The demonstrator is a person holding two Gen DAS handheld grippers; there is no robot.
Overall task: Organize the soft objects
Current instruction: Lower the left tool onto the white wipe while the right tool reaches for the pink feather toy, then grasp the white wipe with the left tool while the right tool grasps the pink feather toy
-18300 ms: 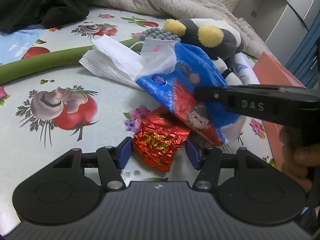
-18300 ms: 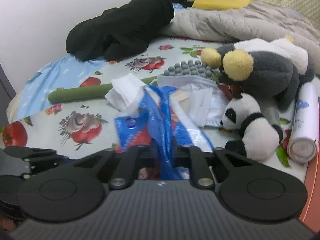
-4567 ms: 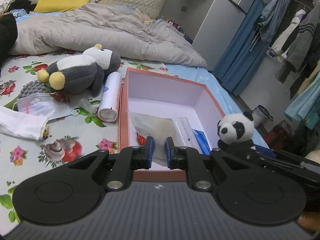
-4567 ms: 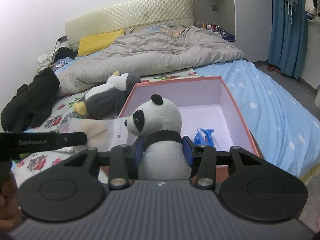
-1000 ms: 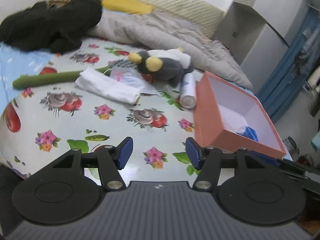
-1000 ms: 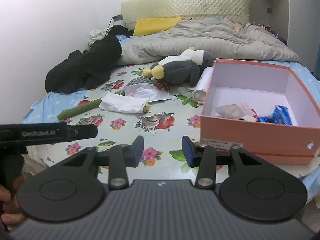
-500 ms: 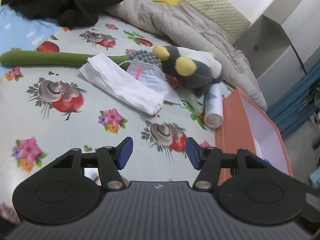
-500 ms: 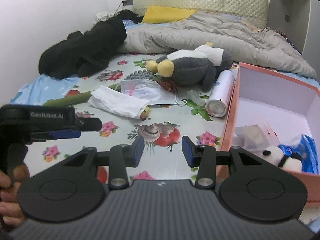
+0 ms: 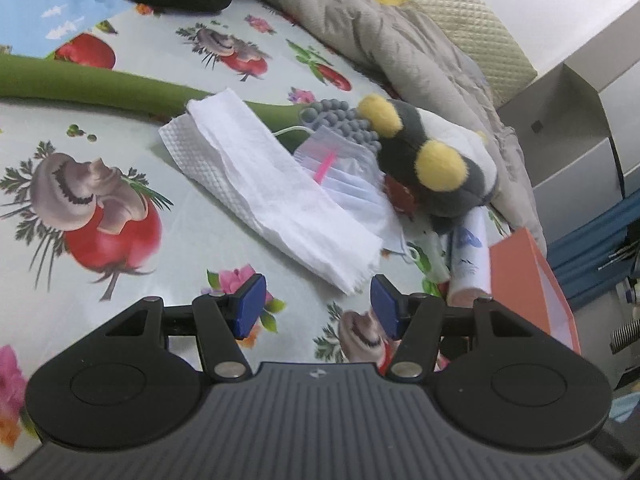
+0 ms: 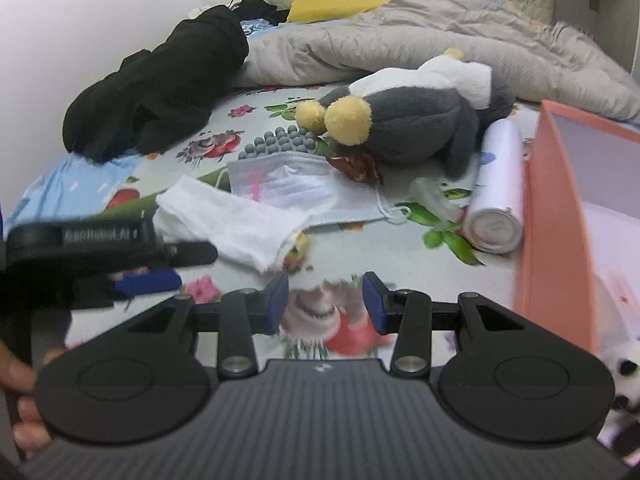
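Observation:
A folded white paper towel (image 9: pixel 276 196) (image 10: pixel 236 220) lies on the printed bed sheet, its near end just beyond my left gripper (image 9: pixel 317 308), which is open with nothing between its blue pads. A face mask (image 9: pixel 344 172) (image 10: pixel 296 192) lies behind the towel. A grey and white plush penguin with yellow feet (image 9: pixel 436 168) (image 10: pixel 416 120) lies further back. My right gripper (image 10: pixel 325 304) is open and empty above the sheet, short of the towel's right end. The left gripper (image 10: pixel 148 280) shows at the left of the right wrist view. A small plush panda (image 10: pixel 624 372) lies in the orange box (image 10: pixel 556 240).
A white spray can (image 10: pixel 498 196) (image 9: pixel 468 268) lies beside the orange box (image 9: pixel 528 292). A green foam tube (image 9: pixel 92 88), a grey studded pad (image 10: pixel 280 144), a black garment (image 10: pixel 160 88) and a grey duvet (image 10: pixel 400 40) lie further back. A hand (image 10: pixel 20 400) holds the left tool.
Both grippers have moved forward and down toward the paper towel, which now looks much larger. The orange box has slid to the right edge of both views. Both pairs of jaws stand as before.

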